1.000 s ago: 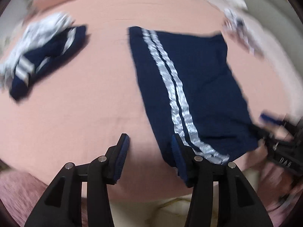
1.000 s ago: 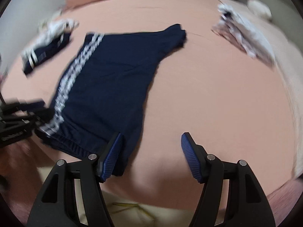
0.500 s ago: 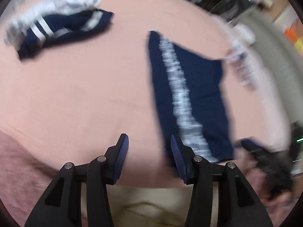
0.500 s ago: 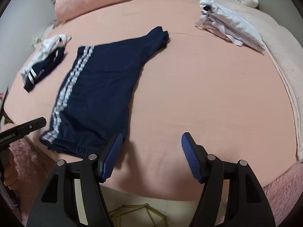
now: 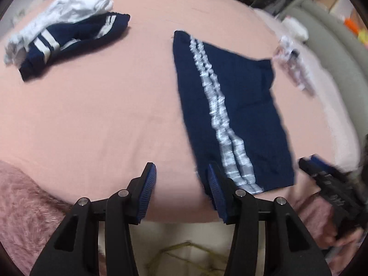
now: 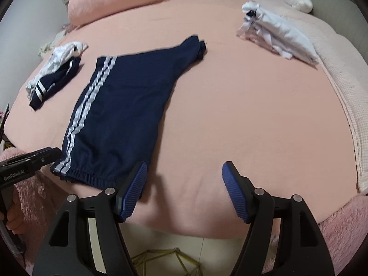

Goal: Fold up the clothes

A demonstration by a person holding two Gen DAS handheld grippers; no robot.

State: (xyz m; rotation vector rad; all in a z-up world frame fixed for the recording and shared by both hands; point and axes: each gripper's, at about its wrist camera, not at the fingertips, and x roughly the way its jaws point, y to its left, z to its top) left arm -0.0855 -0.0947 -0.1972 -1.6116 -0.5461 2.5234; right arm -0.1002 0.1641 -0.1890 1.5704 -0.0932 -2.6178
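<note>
Navy trousers with two white side stripes (image 5: 230, 105) lie folded flat on the pink bed (image 5: 103, 115); they also show in the right wrist view (image 6: 119, 110), with the waistband at the near edge. My left gripper (image 5: 179, 184) is open and empty, just off the waistband's left corner. My right gripper (image 6: 184, 184) is open and empty, just right of the waistband. Each gripper shows in the other's view, the right (image 5: 331, 191) and the left (image 6: 27, 163).
A crumpled navy and white garment pile (image 5: 62, 34) lies far left, also in the right wrist view (image 6: 55, 73). A folded white stack (image 6: 278, 34) sits far right. A pink pillow (image 6: 115, 2) is at the back. A pink fluffy rug (image 5: 25, 207) lies below the bed edge.
Both grippers have pulled back and up from the trousers' waistband, staying open. The left view has swung left, showing more of the garment pile. The trousers lie still.
</note>
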